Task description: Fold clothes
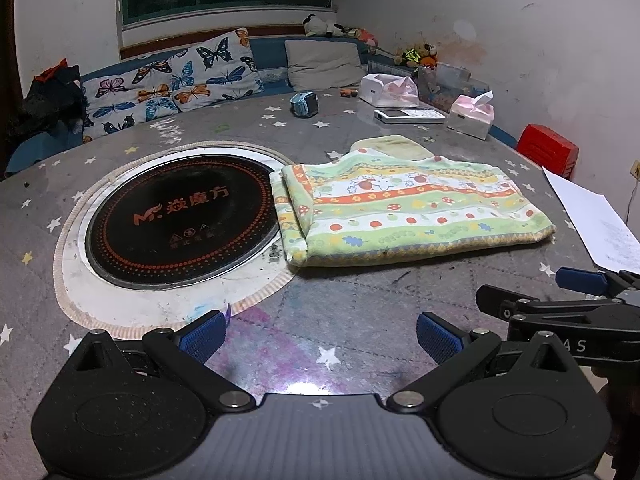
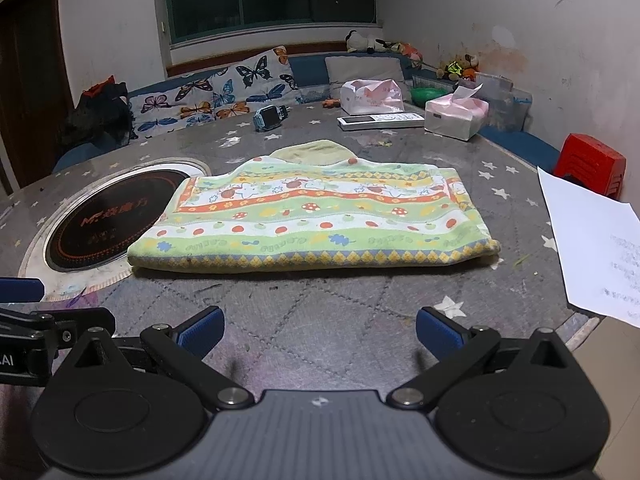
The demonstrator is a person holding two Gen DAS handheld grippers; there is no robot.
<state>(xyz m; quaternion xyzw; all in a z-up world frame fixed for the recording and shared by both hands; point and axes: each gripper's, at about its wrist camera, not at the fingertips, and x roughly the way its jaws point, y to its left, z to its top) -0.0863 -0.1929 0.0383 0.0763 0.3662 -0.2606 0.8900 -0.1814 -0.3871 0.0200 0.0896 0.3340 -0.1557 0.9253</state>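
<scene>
A folded green, white and orange striped cloth (image 1: 404,208) with apples and mushrooms lies flat on the grey star-patterned table (image 1: 344,312); it also shows in the right wrist view (image 2: 312,220). Its left end overlaps the rim of the round black cooktop (image 1: 180,220). My left gripper (image 1: 320,338) is open and empty, hovering above the table short of the cloth's near edge. My right gripper (image 2: 320,332) is open and empty, in front of the cloth's near edge; its fingers (image 1: 580,280) show at the right of the left wrist view.
A white paper sheet (image 2: 592,240) lies at the table's right edge. Tissue packs (image 2: 456,114), a remote (image 2: 380,120) and a blue watch (image 2: 270,116) sit at the far side. A red stool (image 2: 592,164) stands beyond the table. Butterfly cushions (image 1: 168,76) line the bench behind.
</scene>
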